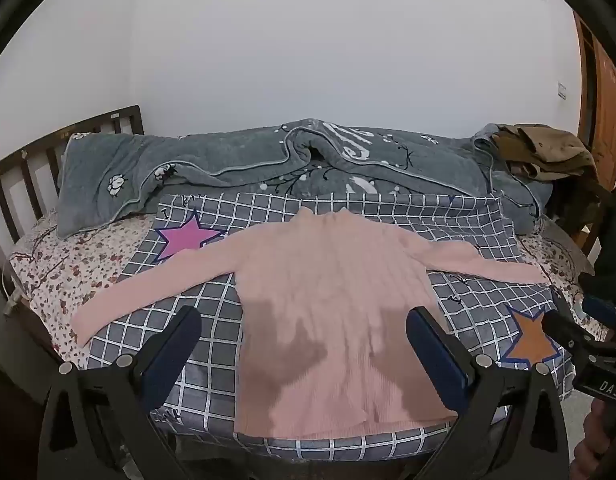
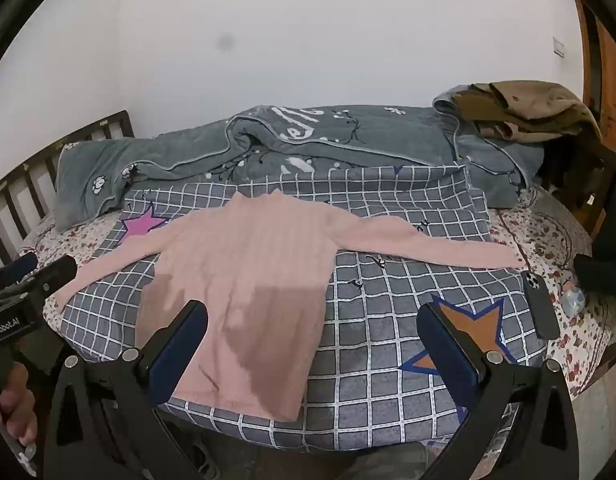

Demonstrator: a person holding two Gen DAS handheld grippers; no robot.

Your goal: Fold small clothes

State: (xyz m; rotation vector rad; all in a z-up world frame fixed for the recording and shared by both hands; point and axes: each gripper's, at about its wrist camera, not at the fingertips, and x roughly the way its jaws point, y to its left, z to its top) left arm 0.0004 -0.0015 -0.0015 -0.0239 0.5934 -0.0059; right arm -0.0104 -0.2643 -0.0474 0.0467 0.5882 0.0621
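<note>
A pink ribbed long-sleeved sweater (image 1: 327, 300) lies flat on a grey checked cloth (image 1: 212, 344), both sleeves spread out to the sides, hem toward me. It also shows in the right wrist view (image 2: 244, 280). My left gripper (image 1: 304, 320) is open and empty, held above the sweater's lower body, fingers (image 1: 176, 336) either side of it. My right gripper (image 2: 313, 320) is open and empty, above the cloth at the sweater's right hem side. The right gripper also shows at the right edge of the left wrist view (image 1: 579, 332).
The checked cloth lies on a bed with a floral sheet (image 1: 60, 272). A rumpled grey blanket (image 1: 268, 160) lies along the far side. Brown clothes (image 2: 531, 108) are piled at the far right. A dark phone (image 2: 541, 304) lies on the bed's right edge. A wooden headboard (image 1: 24, 176) stands left.
</note>
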